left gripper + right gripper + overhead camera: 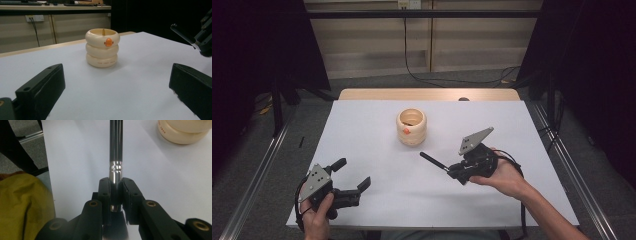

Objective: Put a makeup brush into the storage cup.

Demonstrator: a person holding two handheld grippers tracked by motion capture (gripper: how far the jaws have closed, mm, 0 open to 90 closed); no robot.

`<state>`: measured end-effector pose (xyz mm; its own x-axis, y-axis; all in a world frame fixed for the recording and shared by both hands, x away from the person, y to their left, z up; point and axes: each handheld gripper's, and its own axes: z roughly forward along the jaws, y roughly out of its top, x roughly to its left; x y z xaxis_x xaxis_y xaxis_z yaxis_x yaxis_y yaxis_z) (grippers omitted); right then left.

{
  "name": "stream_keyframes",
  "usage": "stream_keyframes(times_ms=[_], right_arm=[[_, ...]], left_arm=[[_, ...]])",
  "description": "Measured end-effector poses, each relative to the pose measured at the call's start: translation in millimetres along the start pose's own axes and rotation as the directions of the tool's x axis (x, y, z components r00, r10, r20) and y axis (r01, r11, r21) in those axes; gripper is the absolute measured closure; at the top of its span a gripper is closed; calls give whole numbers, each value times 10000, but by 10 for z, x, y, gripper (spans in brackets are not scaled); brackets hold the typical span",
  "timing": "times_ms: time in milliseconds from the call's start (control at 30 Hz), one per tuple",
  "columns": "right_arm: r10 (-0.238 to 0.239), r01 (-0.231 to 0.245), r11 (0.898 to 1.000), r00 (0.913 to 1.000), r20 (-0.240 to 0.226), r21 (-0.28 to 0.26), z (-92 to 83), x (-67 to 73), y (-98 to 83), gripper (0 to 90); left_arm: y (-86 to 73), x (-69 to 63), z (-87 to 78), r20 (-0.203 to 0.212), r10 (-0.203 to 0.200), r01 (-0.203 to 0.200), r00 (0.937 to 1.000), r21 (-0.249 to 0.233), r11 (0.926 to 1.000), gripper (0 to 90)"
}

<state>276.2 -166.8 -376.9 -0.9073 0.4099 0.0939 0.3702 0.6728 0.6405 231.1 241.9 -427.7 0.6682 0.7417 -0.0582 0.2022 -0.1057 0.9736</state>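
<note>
Pen point(434, 162) sits clamped in the right gripper point(451, 170), barrel pointing up-left, roughly twd the cream ring-stacked holder point(411, 127) mid-table but still well short of it. Right hand's the nearer one. Left gripper point(354, 178) hangs wide open w/ nothing in it, near the front edge.

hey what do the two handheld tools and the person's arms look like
Both tools, left and right, are black, angular two-jaw units, each topped by a grey three-cornered plate with small dark holes. A black cable trails along the right forearm. Both forearms are bare, no sleeves visible.
</note>
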Motion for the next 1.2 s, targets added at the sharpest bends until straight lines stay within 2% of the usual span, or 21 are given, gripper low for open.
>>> stream_keyframes(times_ms=[100, 267, 467, 600, 767, 967, 1067, 1100, 1200], right_arm=[[-223, 224, 9997, 9997, -65, 117, 12, 24, 21, 781], [-377, 383, 9961, 9992, -93, 796, 46, 46, 36, 781], [-275, 320, 9910, 9990, -361, 1296, 97, 43, 29, 780], [-176, 274, 9828, 9983, -554, 1827, 150, 33, 16, 780], [39, 56, 9882, 9981, -614, 1534, 188, 0, -9, 781], [52, 41, 9911, 9976, -695, 1330, 176, -24, -60, 781], [159, -55, 9883, 9976, -667, 1527, 193, -34, -89, 781], [206, -101, 9894, 9972, -713, 1445, 190, -42, -93, 781], [214, -115, 9895, 9975, -671, 1440, 188, -47, -100, 781]], left_arm=[[-2, 3, -6, -76, -2, 2, 10000, 12, 10000, 4], [-2, 2, -6, -83, 37, -37, 10000, 44, 10000, 4], [-7, 3, 1, -81, 12, -11, 10000, 67, 10000, 4], [-14, 3, 7, -90, -1, 3, 10000, 123, 9999, 4], [-21, 11, 11, -236, -29, 33, 9997, 182, 9998, 7], [-17, 9, 6, -444, -9, 20, 9990, 260, 9997, 5], [-7, 5, 15, -524, 266, -254, 9983, 242, 9994, 8], [1, 0, 17, -500, 220, -211, 9985, 188, 9996, 7], [38, 2, 4, -272, -309, 308, 9992, -51, 9995, 11]])
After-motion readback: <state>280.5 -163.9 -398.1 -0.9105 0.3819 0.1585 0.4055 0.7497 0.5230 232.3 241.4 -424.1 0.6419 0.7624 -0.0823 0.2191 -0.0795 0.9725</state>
